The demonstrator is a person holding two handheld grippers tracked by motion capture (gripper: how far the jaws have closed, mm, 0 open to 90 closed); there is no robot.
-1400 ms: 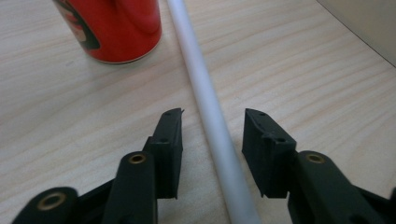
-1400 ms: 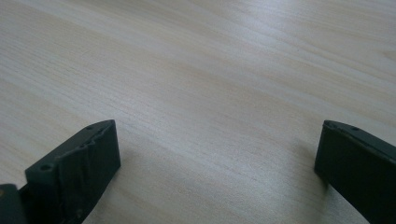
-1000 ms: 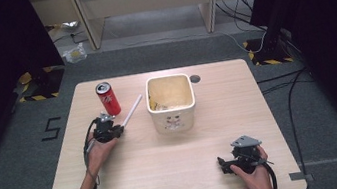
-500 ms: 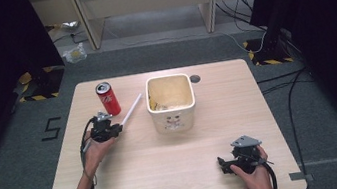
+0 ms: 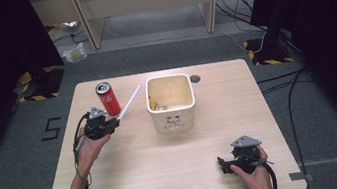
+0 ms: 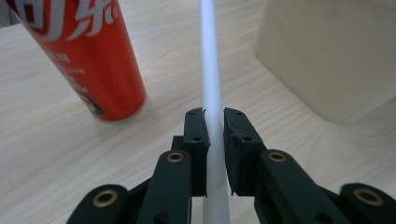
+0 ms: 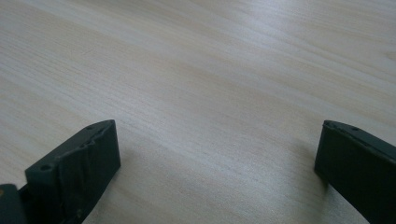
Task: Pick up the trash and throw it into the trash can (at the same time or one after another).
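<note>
Bench (image 5: pixel 178 174): pale wood top, square, carrying everything listed below; bare across its near half

Tub (image 5: pixel 171 103): cream, square-mouthed, open, standing upright at the middle of the bench toward the far edge; some light scraps lie in the bottom, too small to identify

Can (image 5: pixel 108 98): red drinks can, upright, at the far left, just beyond the left hand and well apart from the tub; its top looks closed

Left hand-held gripper (image 5: pixel 110 124): held above the bench between can and tub, clenched on the straw. In the left gripper view its two black jaws pinch the straw near their tips, the tube running straight out ahead

Right hand-held gripper (image 5: pixel 223 164): resting low at the near right of the bench, released; in the right gripper view its jaws stand wide apart over bare wood with nothing between them

Straw (image 6: pixel 211 93): white, slim, stiff-looking tube, gripped at its near end and angled up and away toward the gap between can and tub, free end in the air

Risk, as judged from here: the grip is narrow and sits at one end, so the long free length can swing or pivot in the jaws if the hand turns quickly. The tip could then knock the light can over, or catch the tub's rim. A harder squeeze may flatten the tube
</note>
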